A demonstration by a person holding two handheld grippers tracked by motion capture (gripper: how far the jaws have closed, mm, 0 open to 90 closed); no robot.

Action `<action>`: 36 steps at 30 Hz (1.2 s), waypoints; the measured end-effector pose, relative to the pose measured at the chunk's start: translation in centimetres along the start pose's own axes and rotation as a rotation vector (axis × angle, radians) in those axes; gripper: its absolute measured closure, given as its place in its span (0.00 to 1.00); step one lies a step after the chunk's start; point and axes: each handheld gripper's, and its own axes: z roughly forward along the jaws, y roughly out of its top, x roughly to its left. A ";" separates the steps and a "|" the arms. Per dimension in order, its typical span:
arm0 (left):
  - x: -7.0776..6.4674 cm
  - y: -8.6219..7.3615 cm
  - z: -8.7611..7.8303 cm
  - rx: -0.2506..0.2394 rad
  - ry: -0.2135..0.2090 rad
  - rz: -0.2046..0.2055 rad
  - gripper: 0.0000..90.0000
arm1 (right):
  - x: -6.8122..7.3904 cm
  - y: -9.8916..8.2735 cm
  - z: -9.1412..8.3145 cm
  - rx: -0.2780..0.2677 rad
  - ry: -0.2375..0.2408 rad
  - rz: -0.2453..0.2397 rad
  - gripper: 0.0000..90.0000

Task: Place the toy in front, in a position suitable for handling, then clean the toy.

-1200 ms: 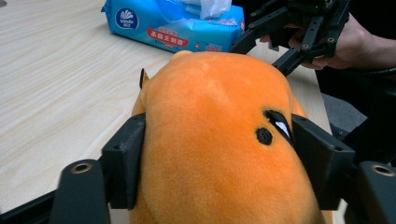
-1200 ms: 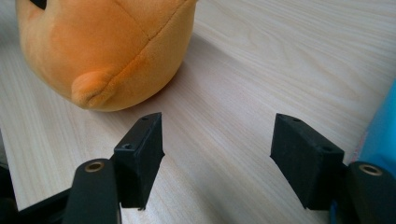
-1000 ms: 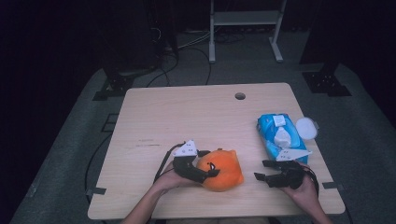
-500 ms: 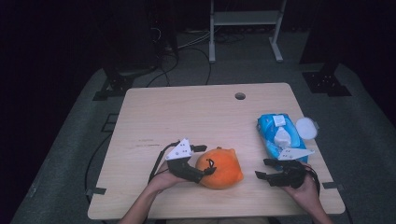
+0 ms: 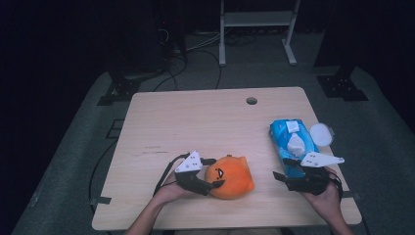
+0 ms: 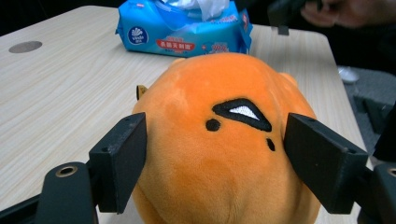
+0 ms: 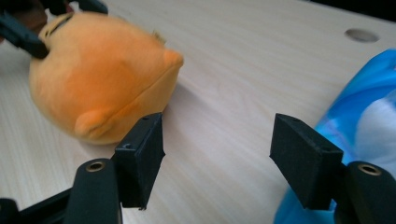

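An orange round plush (image 5: 230,177) with a stitched face lies near the table's front edge. My left gripper (image 5: 213,172) reaches it from the left. Its jaws have just been closing, and in the left gripper view both pads (image 6: 123,158) press on the sides of the plush (image 6: 219,116). My right gripper (image 5: 283,169) rests at the front right, beside a blue pack of wet wipes (image 5: 292,142). In the right gripper view this gripper (image 7: 217,144) stands open over bare tabletop, with the plush (image 7: 98,79) to one side and the pack (image 7: 364,107) to the other.
The wipes pack (image 6: 182,28) has its lid open with a wipe sticking out. A white round lid (image 5: 320,133) lies by the table's right edge. A cable hole (image 5: 251,101) sits at the far middle of the wooden table (image 5: 195,122).
The left gripper's jaws have come in against the plush. Both hands and the plush have stayed about where they were.
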 end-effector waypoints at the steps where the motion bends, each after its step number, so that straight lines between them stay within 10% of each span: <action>1: 0.0 0.0 0.0 0.000 0.000 0.000 0.25 | 0.0 0.0 0.0 0.000 0.000 0.000 0.37; 16: 0.1 -0.5 0.1 0.005 -0.001 -0.010 0.25 | -4.7 3.5 -1.3 -0.039 -0.157 -0.007 0.35; 29: 0.1 -0.7 0.2 -0.006 -0.001 -0.022 0.24 | -7.5 2.5 -0.2 0.017 -0.215 0.031 0.35; 36: 0.2 -1.0 0.1 -0.015 -0.008 -0.034 0.23 | -8.6 1.7 0.7 0.044 -0.237 0.076 0.51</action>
